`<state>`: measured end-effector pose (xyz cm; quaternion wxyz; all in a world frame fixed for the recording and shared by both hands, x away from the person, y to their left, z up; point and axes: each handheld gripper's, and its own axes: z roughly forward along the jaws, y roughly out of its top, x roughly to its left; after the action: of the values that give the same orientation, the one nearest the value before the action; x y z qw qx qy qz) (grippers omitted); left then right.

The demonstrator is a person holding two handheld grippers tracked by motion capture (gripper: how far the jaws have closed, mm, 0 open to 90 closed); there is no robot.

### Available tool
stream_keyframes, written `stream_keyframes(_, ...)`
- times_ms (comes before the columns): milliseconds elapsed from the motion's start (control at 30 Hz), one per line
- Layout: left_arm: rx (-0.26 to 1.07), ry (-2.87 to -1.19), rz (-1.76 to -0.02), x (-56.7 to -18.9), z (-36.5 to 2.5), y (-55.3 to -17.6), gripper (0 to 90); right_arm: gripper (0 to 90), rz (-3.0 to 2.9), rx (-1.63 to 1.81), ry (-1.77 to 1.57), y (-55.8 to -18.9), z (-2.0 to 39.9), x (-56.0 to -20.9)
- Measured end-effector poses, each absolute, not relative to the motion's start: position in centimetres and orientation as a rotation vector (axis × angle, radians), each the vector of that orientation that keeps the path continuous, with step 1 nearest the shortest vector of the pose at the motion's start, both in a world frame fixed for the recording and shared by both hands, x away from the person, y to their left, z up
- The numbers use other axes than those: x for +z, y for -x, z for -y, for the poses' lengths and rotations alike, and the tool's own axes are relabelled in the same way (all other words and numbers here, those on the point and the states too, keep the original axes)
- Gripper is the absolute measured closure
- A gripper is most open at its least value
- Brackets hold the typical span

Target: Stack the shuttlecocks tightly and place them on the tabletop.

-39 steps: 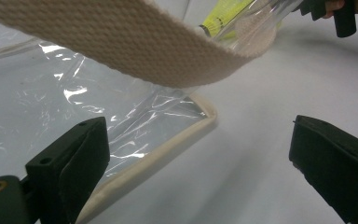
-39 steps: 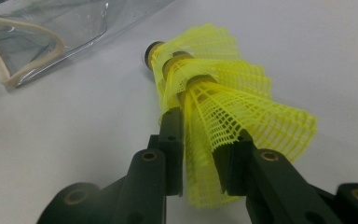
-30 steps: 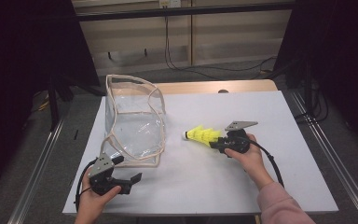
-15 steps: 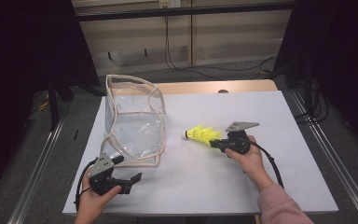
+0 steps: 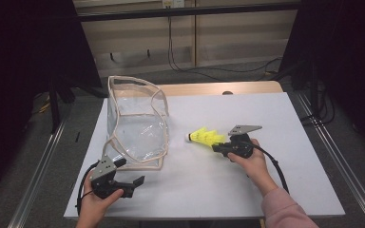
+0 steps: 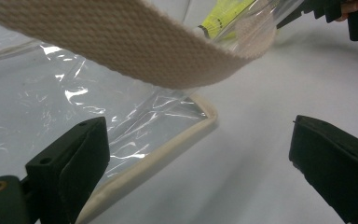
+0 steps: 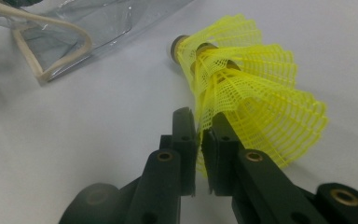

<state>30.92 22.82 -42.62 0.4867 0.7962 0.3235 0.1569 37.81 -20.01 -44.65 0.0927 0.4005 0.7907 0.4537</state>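
The shuttlecocks [image 7: 242, 88], a nested stack of yellow net-skirted ones, lie on the white table [image 5: 247, 190] at the person's right, where the right claw [image 5: 220, 147] pinches the rim of the outermost skirt; its jaws have just been closing and now clamp that thin mesh edge between them. The hold looks slight: it takes only one skirt, so I judge that a lift could flex the netting, let it slide out, or pull the stack apart and leave the inner ones behind. Nearer the person's left, the left claw [image 5: 135, 183] rests released by the front corner of the clear bag [image 5: 138, 128], its jaws wide and gripping nothing, the cream webbing strap [image 6: 121, 46] hanging just above them. Farther back the bag stands upright but sagging, with nothing in it; unsteadied, its soft mouth could fold shut or the bag could tip when the shuttlecocks arrive.
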Motion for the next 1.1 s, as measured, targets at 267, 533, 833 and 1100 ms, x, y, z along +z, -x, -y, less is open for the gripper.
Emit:
stream_keyframes(267,0.377,-1.941,-0.785,-42.6,-22.9,-30.9,5.0,70.9,-2.334,1.323,-1.198,-37.9,20.0,-44.8)
stream_keyframes(533,0.383,-1.935,-0.79,-42.6,-22.8,-30.9,5.0,55.7,-2.316,1.311,-1.212,-37.9,20.0,-44.7)
stream_keyframes(833,0.379,-1.949,-0.778,-42.5,-22.9,-30.9,5.0,42.9,-2.304,1.305,-1.225,-38.1,19.1,-44.6)
stream_keyframes(1100,0.38,-1.955,-0.774,-42.5,-23.0,-30.9,5.0,36.6,-2.3,1.305,-1.241,-38.3,18.3,-44.7)
